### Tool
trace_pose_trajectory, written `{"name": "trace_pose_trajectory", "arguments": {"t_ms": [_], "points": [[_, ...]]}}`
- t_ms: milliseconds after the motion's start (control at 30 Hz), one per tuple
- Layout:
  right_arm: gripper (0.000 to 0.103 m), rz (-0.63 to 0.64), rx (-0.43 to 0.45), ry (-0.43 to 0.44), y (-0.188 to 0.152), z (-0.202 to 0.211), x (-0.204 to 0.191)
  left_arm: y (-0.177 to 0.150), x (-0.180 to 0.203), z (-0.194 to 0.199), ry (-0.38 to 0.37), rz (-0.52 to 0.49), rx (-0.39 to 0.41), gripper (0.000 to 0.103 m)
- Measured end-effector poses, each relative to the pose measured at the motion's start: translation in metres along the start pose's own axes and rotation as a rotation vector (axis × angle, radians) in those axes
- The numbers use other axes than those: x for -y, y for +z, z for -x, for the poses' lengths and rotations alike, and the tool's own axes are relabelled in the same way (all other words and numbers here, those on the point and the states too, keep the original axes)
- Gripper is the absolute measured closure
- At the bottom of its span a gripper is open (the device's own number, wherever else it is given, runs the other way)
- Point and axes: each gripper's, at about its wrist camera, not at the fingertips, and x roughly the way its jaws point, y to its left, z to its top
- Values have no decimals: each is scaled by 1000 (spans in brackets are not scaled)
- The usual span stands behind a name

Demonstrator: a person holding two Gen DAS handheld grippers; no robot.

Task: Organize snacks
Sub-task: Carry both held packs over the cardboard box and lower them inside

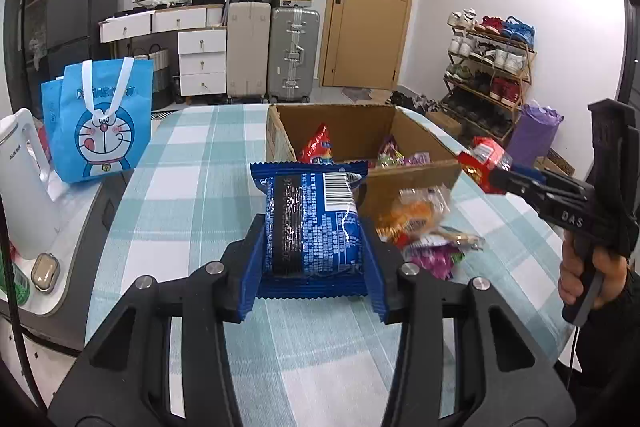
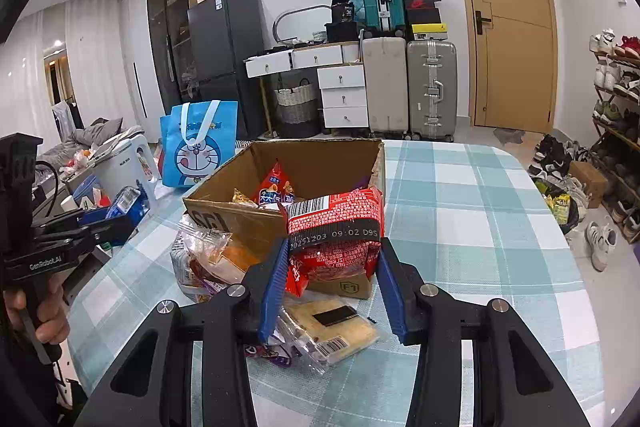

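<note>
My left gripper [image 1: 314, 267] is shut on a blue snack packet [image 1: 314, 223], held above the checked tablecloth just short of the open cardboard box [image 1: 416, 183]. My right gripper [image 2: 334, 281] is shut on a red snack packet [image 2: 336, 231], held over the box's near corner [image 2: 340, 287]. The right gripper with the red packet [image 1: 486, 159] shows at the right of the left wrist view. The box [image 2: 224, 211] holds several snacks, one a red bag [image 2: 276, 187]. A loose pile of snacks [image 1: 424, 227] lies beside the box, also in the right wrist view [image 2: 328, 331].
A blue Doraemon bag [image 1: 100, 123] and a white kettle [image 1: 24, 187] stand left of the table. The left gripper and hand show at the left of the right wrist view [image 2: 108, 223]. Suitcases, drawers, a door and a shoe rack [image 1: 488, 75] stand behind.
</note>
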Motion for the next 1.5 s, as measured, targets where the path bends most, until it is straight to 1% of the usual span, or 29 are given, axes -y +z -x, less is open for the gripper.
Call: {"name": "trace_pose_trajectory", "arguments": {"t_ms": [67,100,300,567,733,900,1000,1133,1267,1500], "points": [[60,0,-2,4,0,-3,-2,4,-1,-4,-1,19,1,62],[60,0,-2,8,1,-4,-3,5,-1,-5,17,23,13,62],[60,-6,4,31,5,-10,-7,14,12,-8,69,-1,45,62],[60,-37,-1,59,21,-28,-11,40,28,-21,64,-20,62,62],[60,-49,-12,66,31,-40,-13,56,43,-41,61,-33,46,62],[60,-77,-21,74,38,-54,-9,70,53,-67,60,-24,19,62],[60,-106,-25,105,42,-62,-3,76,55,-82,65,-24,5,62],[60,-124,-37,92,49,-73,2,81,56,-107,74,-20,-15,62],[60,-118,-44,75,52,-81,3,82,53,-133,101,-21,-44,62],[59,-134,-74,46,50,-98,9,79,46,-168,122,-1,-87,62]]}}
